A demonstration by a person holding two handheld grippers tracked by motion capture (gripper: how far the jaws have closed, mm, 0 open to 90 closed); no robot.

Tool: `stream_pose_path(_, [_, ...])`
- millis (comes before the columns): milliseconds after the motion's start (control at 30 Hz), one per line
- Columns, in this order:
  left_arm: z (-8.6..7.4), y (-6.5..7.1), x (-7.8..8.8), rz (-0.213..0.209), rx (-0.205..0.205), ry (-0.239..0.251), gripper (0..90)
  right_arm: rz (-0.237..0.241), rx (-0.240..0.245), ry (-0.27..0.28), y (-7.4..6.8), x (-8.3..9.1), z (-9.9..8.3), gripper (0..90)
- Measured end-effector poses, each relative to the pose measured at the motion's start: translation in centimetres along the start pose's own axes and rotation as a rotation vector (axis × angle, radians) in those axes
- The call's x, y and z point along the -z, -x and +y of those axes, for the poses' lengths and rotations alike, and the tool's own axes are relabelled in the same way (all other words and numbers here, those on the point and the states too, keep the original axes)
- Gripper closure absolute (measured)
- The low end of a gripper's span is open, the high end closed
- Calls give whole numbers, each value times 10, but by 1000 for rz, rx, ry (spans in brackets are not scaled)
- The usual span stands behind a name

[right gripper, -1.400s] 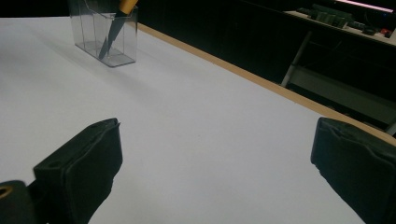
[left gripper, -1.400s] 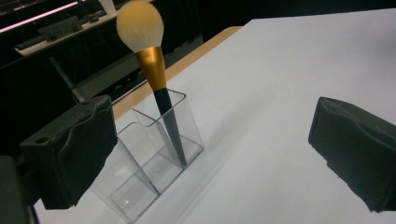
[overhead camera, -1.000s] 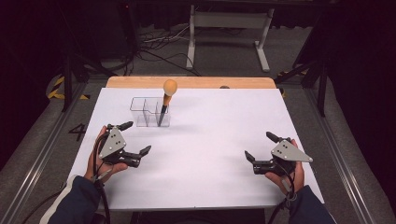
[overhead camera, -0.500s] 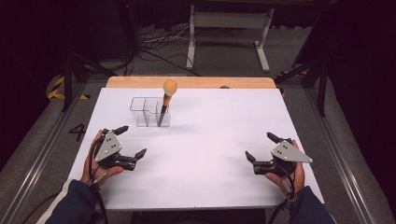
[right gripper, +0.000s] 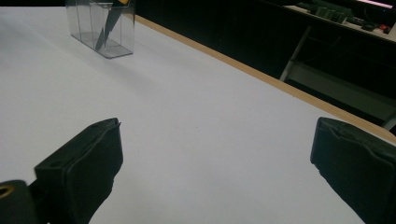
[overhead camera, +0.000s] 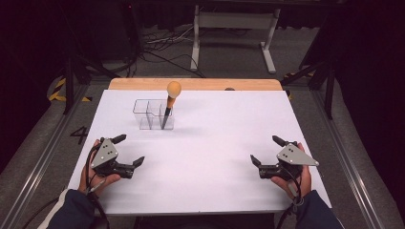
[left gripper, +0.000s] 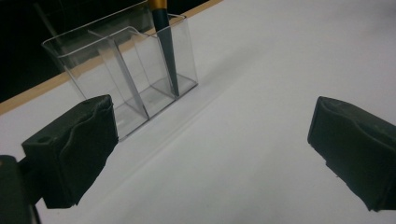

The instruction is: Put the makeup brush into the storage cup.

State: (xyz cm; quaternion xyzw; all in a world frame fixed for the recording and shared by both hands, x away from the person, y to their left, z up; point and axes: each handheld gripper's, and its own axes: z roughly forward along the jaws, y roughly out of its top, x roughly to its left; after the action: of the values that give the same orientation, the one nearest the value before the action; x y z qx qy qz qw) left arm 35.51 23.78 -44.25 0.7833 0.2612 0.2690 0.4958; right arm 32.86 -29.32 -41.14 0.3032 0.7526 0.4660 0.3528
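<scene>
The left gripper sits at the lower left of the high view and the right gripper at the lower right, both low over the white table with their black jaws spread wide and holding nothing, probably so they are ready to reach. In the upper left of the high view stands a clear plastic box with thin flat walls that split it into small parts. A tool with a round orange ball on top leans in its right end part, its dark pointed tip down on the bottom, so the walls keep it from falling.
</scene>
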Motion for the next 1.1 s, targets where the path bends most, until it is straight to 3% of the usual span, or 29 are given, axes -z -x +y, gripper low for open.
stream_pose_path(200, [-2, 2, 3, 6, 27, 4, 22, 2, 1, 0, 0, 0, 0, 25])
stream_pose_path(400, [-1, 3, 7, 14, 23, 13, 22, 3, 10, 7, 0, 1, 1, 25])
stream_pose_path(767, [-2, 4, 7, -11, 28, 27, 22, 6, 22, 0, -5, -1, 3, 25])
stream_pose_path(1100, [-4, 7, 7, -10, 8, -1, 22, 15, 25, -5, -5, -6, 4, 26])
